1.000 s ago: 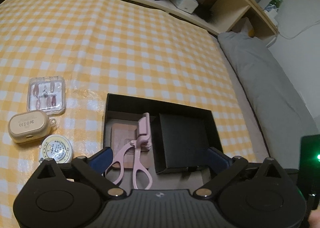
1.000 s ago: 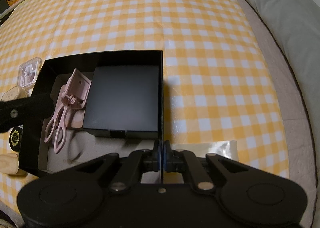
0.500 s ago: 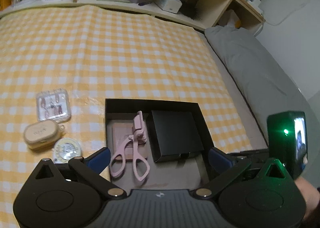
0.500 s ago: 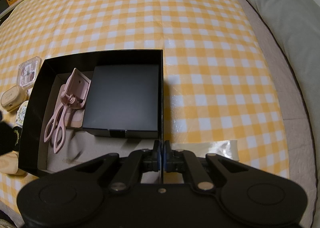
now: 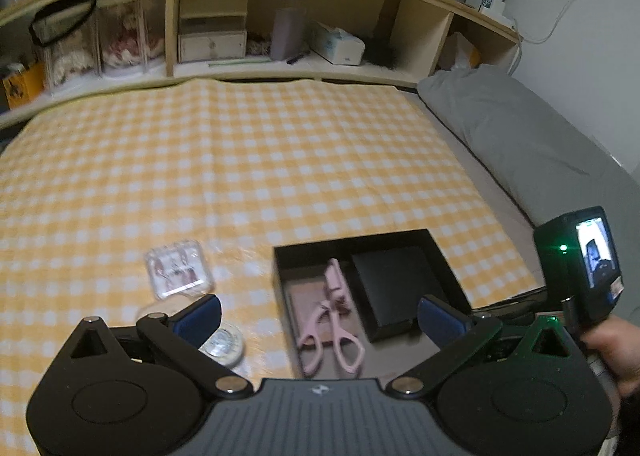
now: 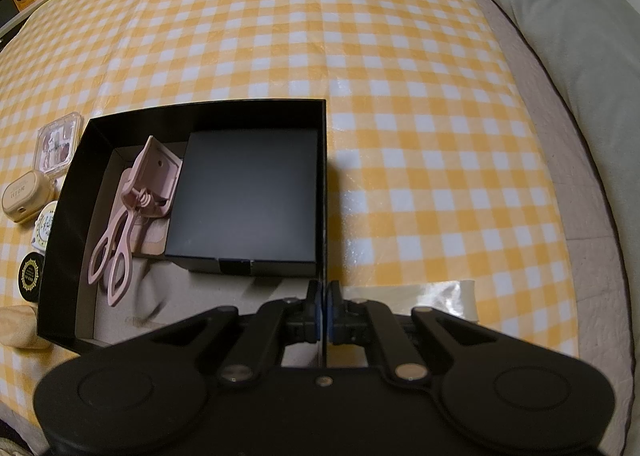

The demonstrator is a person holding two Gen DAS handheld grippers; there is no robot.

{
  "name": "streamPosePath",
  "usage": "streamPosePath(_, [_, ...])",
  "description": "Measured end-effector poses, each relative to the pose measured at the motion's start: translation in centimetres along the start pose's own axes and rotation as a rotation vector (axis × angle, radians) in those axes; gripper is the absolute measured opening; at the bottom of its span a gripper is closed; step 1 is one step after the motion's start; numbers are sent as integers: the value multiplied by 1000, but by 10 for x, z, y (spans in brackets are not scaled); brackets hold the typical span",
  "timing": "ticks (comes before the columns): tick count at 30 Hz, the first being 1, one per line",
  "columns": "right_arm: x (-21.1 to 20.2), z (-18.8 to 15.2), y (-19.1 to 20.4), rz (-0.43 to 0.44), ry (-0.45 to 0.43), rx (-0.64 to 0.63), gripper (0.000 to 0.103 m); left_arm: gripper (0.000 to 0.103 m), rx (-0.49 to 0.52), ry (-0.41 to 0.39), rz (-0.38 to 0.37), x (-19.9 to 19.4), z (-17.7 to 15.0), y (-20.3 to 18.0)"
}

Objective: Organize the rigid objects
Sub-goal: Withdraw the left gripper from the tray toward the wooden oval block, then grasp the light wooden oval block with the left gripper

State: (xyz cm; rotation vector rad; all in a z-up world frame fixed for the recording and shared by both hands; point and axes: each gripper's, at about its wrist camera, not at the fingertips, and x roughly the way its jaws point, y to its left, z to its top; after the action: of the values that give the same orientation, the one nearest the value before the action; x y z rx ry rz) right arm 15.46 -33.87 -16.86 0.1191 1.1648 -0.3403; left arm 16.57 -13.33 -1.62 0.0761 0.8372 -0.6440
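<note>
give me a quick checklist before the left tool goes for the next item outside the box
1. Left tool open and holding nothing: ok.
2. Right tool shut on the black box wall, steadying it: ok.
3. Free floor space in the box in front of the pink eyelash curler: ok.
4. Items waiting outside, such as the clear nail case and the round tin: ok.
5. Inner black box sits flat: ok.
6. Tin free to grasp: cannot tell, partly hidden.
</note>
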Motion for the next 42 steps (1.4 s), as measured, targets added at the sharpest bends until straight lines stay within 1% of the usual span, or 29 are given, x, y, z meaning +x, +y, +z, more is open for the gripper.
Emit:
streamPosePath(7, [1, 0, 0, 0, 1, 0, 3, 103, 32, -10, 72, 1, -1, 15])
streamPosePath(13, [1, 0, 1, 0, 1, 0, 3, 103, 3, 1, 132, 1, -4, 32])
streamPosePath(17, [1, 1, 2, 0, 1, -1, 3, 103, -46, 62, 164, 6, -17, 47])
streamPosePath(20, [1, 0, 2, -1, 1, -1, 3, 103, -110, 133, 167, 13, -29, 61])
streamPosePath(23, [2, 0, 2, -1, 2, -1, 3, 103, -151, 202, 180, 21, -43, 71])
streamPosePath(27, [2, 1, 3, -1, 2, -1, 3, 103, -201, 293, 211, 38, -60, 78])
streamPosePath(29, [2, 0, 3, -1, 2, -1, 3, 103, -205, 331, 220, 47, -65, 77])
streamPosePath(31, [2, 2, 3, -1, 2, -1, 3, 103, -207, 356, 226, 54, -71, 76])
streamPosePath(37, [2, 1, 4, -3, 2, -4, 3, 103, -271, 440, 246, 75, -88, 78])
streamPosePath(42, [3, 1, 5, -3, 3, -3, 3, 103, -312, 444, 232, 81, -90, 81])
